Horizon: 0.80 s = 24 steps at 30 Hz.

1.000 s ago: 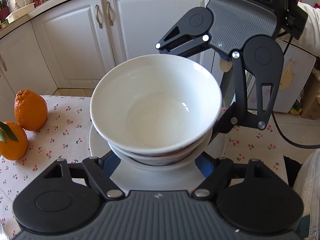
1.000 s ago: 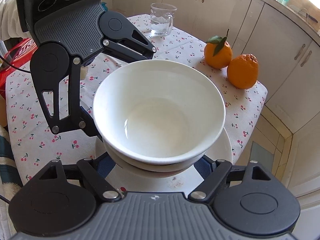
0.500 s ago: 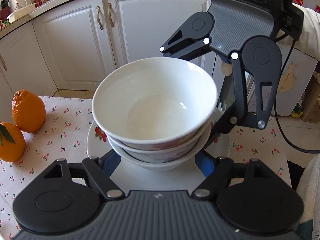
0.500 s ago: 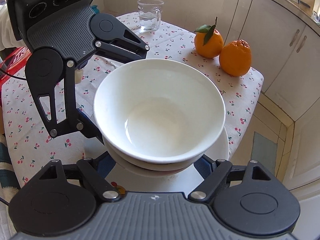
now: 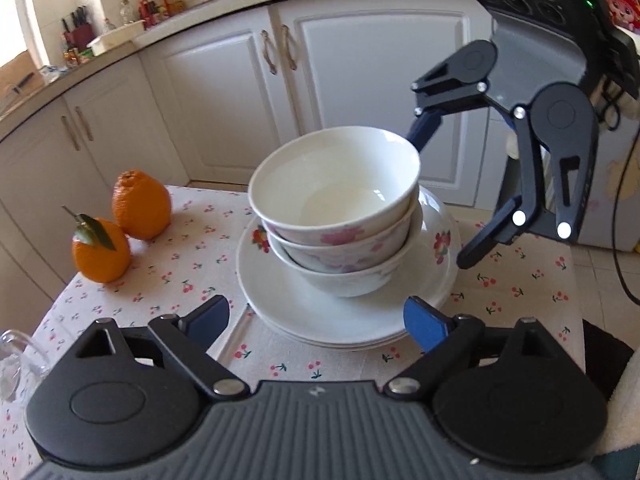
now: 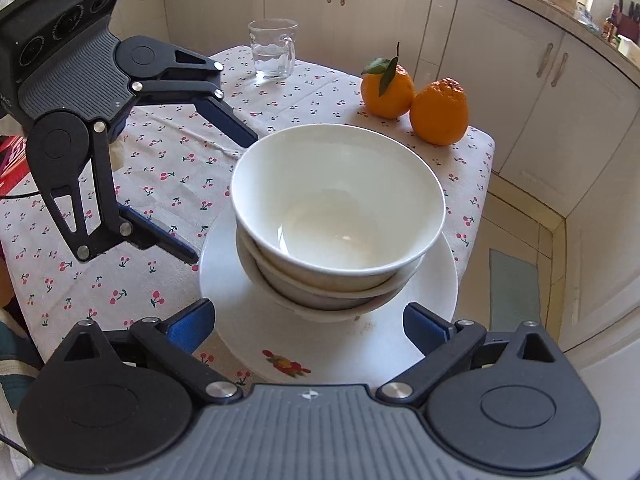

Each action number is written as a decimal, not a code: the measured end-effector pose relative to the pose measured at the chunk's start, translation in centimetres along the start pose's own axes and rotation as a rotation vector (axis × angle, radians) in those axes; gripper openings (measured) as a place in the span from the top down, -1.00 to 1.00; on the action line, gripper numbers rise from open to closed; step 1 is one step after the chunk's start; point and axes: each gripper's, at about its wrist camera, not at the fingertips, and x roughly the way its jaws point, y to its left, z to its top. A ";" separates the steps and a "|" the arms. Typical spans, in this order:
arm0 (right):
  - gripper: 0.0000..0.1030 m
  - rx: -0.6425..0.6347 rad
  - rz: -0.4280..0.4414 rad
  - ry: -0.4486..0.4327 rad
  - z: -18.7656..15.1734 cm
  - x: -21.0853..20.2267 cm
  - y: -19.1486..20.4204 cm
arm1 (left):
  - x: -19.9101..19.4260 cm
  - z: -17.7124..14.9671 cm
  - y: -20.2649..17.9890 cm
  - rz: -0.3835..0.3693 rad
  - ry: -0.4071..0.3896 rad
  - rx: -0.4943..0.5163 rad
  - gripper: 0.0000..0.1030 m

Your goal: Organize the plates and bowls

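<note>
Both grippers' jaws have just been opening: left gripper (image 5: 316, 320) and right gripper (image 6: 310, 322) now spread, clear of the bowl stack (image 5: 340, 216), which sits on plates (image 5: 304, 316); oranges (image 5: 120, 224) at 9 o'clock.

a home kitchen: white cabinets (image 5: 372, 92), a cluttered countertop (image 5: 120, 36), a cherry-print tablecloth (image 6: 168, 168).

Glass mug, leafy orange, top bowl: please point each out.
glass mug (image 6: 273, 51), right wrist view, on its clear side wall.
leafy orange (image 5: 101, 253), left wrist view, on its front skin.
top bowl (image 6: 320, 168), right wrist view, on its inner far wall.
</note>
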 end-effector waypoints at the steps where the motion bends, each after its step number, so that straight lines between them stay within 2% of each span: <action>1: -1.00 0.007 -0.030 -0.004 -0.1 -0.5 0.6 | -0.8 0.0 -0.2 0.026 -0.014 -0.027 -0.87; 3: -1.00 0.043 -0.106 -0.006 -0.1 -1.5 1.9 | -2.6 -0.3 -0.8 0.081 -0.069 -0.091 -0.97; 5: -1.00 0.102 -0.178 -0.004 -0.2 -2.4 3.0 | -4.0 -0.7 -1.7 0.146 -0.114 -0.163 -0.99; 9: -1.00 0.267 -0.348 -0.029 -1.1 -4.1 5.5 | -6.0 -1.8 -4.1 0.298 -0.141 -0.327 -0.99; 12: -1.00 0.430 -0.412 -0.076 -2.5 -5.0 7.2 | -7.7 -2.7 -6.1 0.392 -0.180 -0.427 -0.99; 15: -1.00 0.559 -0.453 -0.113 -4.0 -6.1 8.9 | -9.8 -3.3 -7.6 0.414 -0.212 -0.504 -0.99; 17: -1.00 0.596 -0.477 -0.146 -4.7 -7.2 10.3 | -10.8 -3.4 -8.5 0.443 -0.202 -0.533 -0.99; 21: -1.00 0.599 -0.535 -0.200 -5.4 -9.9 12.7 | -11.9 -3.0 -10.4 0.534 -0.167 -0.508 -0.99; 24: -1.00 0.588 -0.572 -0.232 -5.7 -11.2 14.1 | -12.6 -2.9 -11.1 0.546 -0.169 -0.517 -0.99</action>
